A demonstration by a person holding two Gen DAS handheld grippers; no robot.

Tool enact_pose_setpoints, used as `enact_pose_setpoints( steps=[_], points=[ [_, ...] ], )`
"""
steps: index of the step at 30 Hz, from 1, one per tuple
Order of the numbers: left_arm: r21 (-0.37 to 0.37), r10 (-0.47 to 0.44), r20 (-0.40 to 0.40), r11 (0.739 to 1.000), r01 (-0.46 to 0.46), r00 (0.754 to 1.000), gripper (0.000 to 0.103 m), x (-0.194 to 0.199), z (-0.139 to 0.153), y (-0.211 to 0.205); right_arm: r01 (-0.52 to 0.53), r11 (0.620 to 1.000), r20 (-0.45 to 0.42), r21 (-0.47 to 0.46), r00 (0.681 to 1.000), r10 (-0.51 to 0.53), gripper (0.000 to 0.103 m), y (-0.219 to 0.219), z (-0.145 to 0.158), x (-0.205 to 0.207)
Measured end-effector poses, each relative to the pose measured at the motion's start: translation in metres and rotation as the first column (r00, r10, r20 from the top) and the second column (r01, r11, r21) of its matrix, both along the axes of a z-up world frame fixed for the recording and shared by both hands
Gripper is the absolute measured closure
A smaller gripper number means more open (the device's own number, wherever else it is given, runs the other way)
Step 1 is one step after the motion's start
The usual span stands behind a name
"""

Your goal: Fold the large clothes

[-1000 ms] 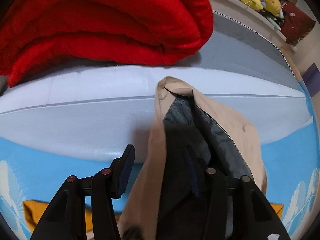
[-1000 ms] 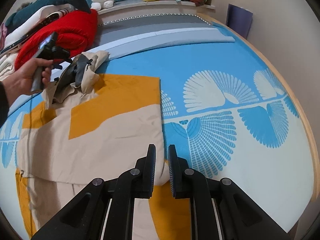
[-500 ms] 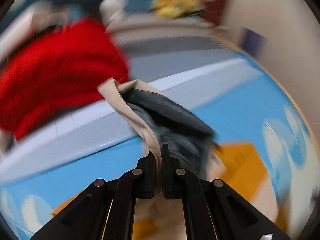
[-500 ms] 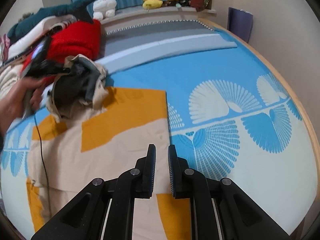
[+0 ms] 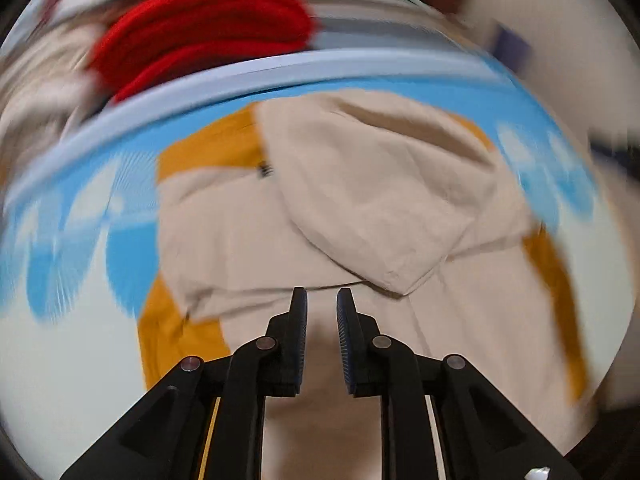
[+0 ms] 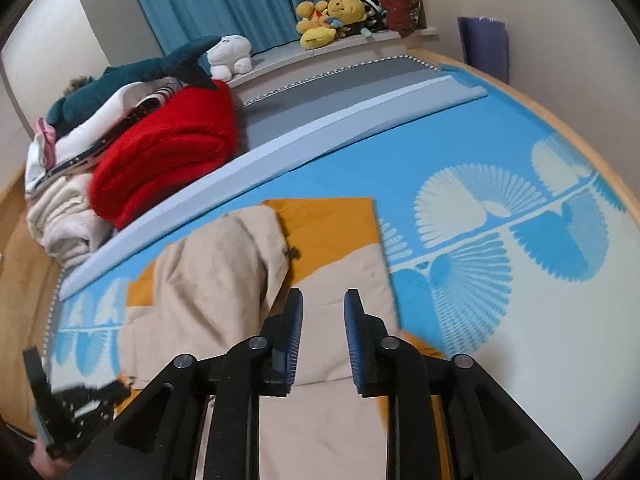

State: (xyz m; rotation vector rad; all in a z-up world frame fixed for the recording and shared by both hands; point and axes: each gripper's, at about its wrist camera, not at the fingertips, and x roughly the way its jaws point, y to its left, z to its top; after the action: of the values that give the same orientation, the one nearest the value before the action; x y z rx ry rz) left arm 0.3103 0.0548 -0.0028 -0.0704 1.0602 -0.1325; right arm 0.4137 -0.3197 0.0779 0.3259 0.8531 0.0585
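Since a second ago the hood point(image 5: 384, 184) has been released and laid flat over the back of the beige-and-orange hooded jacket point(image 6: 224, 280) spread on the blue patterned bedsheet point(image 6: 500, 168), presumably to square it for folding. Both the left gripper point(image 5: 322, 300) and right gripper point(image 6: 323, 300) are held slightly parted and empty above the jacket. Its lower part is hidden, and the left view is blurred.

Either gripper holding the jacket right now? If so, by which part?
Neither. Left gripper and right gripper are both open and empty; the hood lies folded down on the jacket.
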Motion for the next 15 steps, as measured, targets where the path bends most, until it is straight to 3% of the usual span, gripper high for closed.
enact_pose_setpoints(
  steps=[2,4,7,9,15],
  points=[
    [-0.126,0.08,-0.01,0.989,-0.081,0.997,0.087,0.004,-0.001,0.009,-0.019,0.999,-0.016,0.03,1.0,0.02,0.079,0.008,-0.007,0.002],
    [-0.253,0.116,-0.04,0.96,-0.122,0.992,0.086,0.016,-0.009,0.011,-0.052,0.995,-0.043,0.085,0.998,0.056,0.079,0.018,-0.019,0.008],
    [-0.326,0.166,-0.131,0.924,-0.201,0.977,0.085,0.042,-0.035,0.015,-0.08,0.987,-0.1,0.143,0.99,0.095,0.078,0.034,-0.043,0.018],
    [-0.421,0.175,-0.2,0.873,-0.246,0.964,0.079,0.055,-0.055,0.02,-0.084,0.98,-0.145,0.18,0.983,0.111,0.077,0.043,-0.06,0.027],
    [-0.539,0.2,-0.342,0.758,-0.366,0.918,0.07,0.076,-0.102,0.033,-0.095,0.972,-0.217,0.216,0.966,0.142,0.076,0.068,-0.093,0.054]
  ],
)
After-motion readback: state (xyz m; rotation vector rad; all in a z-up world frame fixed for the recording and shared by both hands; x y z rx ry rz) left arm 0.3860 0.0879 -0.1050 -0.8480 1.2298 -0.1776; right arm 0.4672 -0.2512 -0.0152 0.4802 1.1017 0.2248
